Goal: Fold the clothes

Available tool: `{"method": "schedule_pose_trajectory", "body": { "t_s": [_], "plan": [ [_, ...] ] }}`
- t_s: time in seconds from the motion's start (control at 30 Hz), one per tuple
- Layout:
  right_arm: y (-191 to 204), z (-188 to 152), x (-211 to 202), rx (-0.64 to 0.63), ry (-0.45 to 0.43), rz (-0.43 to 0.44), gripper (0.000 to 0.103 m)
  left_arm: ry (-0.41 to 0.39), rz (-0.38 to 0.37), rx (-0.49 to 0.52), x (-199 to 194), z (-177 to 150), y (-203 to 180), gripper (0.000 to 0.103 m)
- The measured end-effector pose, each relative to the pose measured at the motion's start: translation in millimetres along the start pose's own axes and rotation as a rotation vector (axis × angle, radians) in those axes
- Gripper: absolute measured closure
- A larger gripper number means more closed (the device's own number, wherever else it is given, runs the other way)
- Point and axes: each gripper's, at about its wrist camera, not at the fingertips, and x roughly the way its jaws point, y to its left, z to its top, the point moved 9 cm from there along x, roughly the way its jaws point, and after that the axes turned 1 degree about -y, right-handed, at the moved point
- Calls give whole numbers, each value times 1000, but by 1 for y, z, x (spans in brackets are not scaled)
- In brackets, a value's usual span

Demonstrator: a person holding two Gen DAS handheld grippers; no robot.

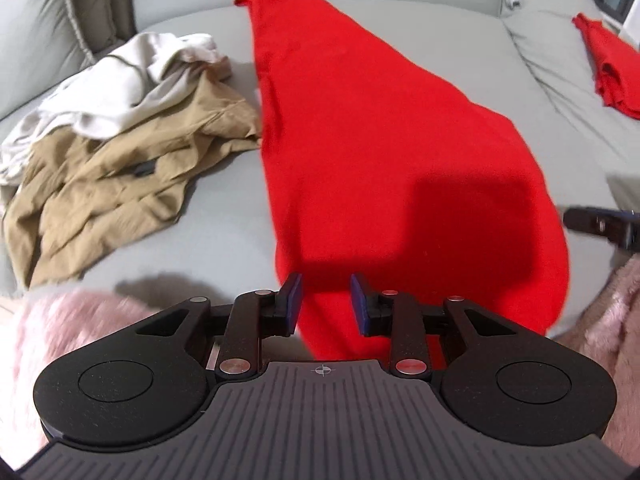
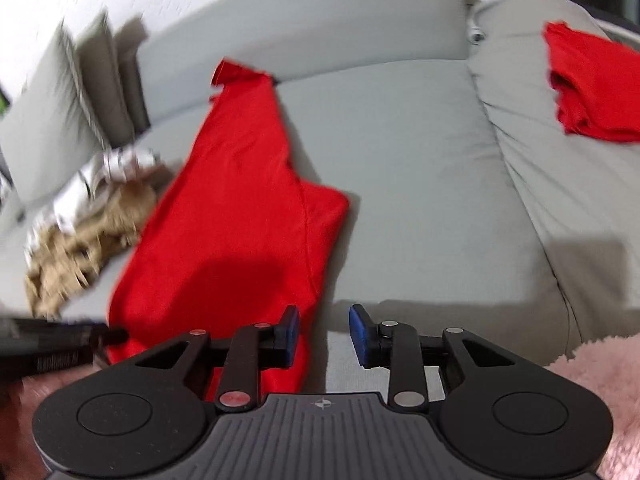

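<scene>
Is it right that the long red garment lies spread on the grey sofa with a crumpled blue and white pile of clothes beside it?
Not quite. The crumpled pile of clothes beside the long red garment on the grey sofa is tan and white, not blue and white; the left wrist view shows it clearly.

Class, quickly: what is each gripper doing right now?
Left gripper: open over the red garment, gripping nothing.
Right gripper: open, holding nothing.
</scene>
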Motion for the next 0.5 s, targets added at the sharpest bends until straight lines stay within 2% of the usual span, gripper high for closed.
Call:
{"method": "schedule_pose_trajectory", "body": {
  "t_s": [0.13,0.23,0.3,0.4,0.5],
  "plan": [
    [-18,-2,0,68,9,0,72,-48,50,-32,-8,-1,6,67],
    [-18,-1,-3,73,-8,34,73,-44,40,-25,-7,-3,3,66],
    [-7,-1,-5,40,-20,81,84,-42,24,-22,-8,-5,-1,67],
    [16,-5,-6,-56,-30,142,85,-23,-10,-20,-7,-7,-8,67],
    [42,-16,-1,-162,2,181,85,12,-65,-41,-1,-12,-18,67]
  ]
}}
